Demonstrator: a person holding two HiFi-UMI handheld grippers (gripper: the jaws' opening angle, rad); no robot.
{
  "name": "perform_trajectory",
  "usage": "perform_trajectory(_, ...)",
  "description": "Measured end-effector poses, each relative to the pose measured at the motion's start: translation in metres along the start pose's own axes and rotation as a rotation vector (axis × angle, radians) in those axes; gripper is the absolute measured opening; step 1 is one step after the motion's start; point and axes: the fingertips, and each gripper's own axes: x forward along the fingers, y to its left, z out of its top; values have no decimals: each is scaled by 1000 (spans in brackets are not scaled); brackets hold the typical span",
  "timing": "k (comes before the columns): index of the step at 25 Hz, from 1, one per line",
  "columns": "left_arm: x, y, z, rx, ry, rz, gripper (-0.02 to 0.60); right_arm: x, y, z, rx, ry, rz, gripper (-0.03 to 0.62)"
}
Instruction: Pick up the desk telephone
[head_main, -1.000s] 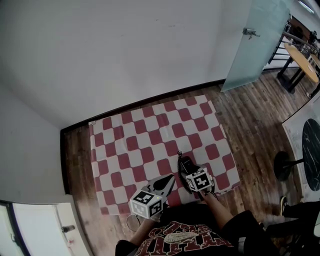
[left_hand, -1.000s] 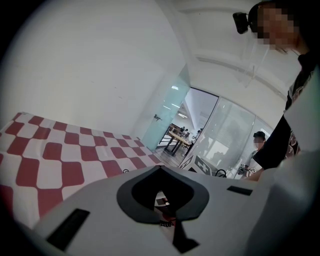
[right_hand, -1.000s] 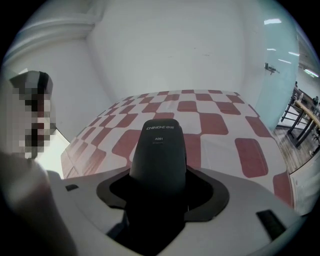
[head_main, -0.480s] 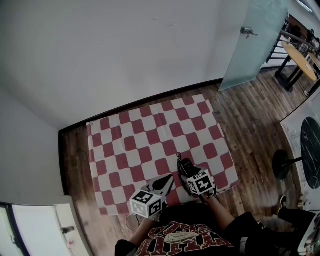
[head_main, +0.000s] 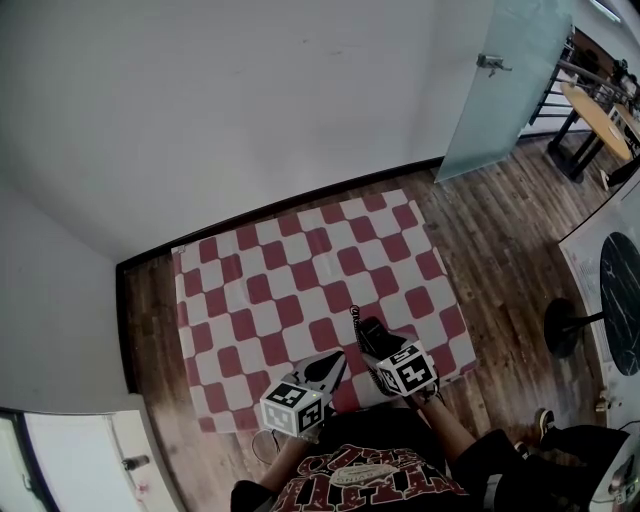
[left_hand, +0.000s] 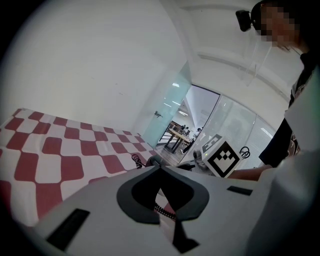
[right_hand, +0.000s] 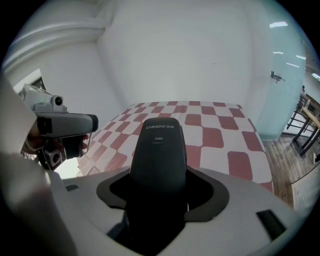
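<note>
A black telephone handset (right_hand: 158, 150) stands up between the jaws of my right gripper (right_hand: 160, 182), which is shut on it. In the head view the handset (head_main: 372, 334) hangs over the near edge of the red-and-white checked cloth (head_main: 300, 270), and its coiled cord (head_main: 354, 318) trails off its far end. My right gripper (head_main: 380, 350) sits just behind it. My left gripper (head_main: 340, 358) is close on its left, jaw tips together. In the left gripper view the left gripper (left_hand: 160, 168) has its tips meeting, with a bit of coiled cord (left_hand: 136, 160) beyond them. The telephone's base is not visible.
The cloth covers a low surface set against a white wall. Wood floor (head_main: 500, 230) surrounds it. A frosted glass door (head_main: 510, 80) stands at the upper right, and a black round stand base (head_main: 568, 330) is on the floor to the right.
My right gripper, with the handset in it, has drifted slightly toward the near right. The left gripper has stayed where it was.
</note>
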Motion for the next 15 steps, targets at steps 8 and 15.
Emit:
perform_trajectory(8,1,2,-6,-6,14,7,0,-29,12,22,-15,-34,30,293)
perform_trajectory(15,2,5,-13,-11,29,16,0,-57,21,41,-39,-66,39,293)
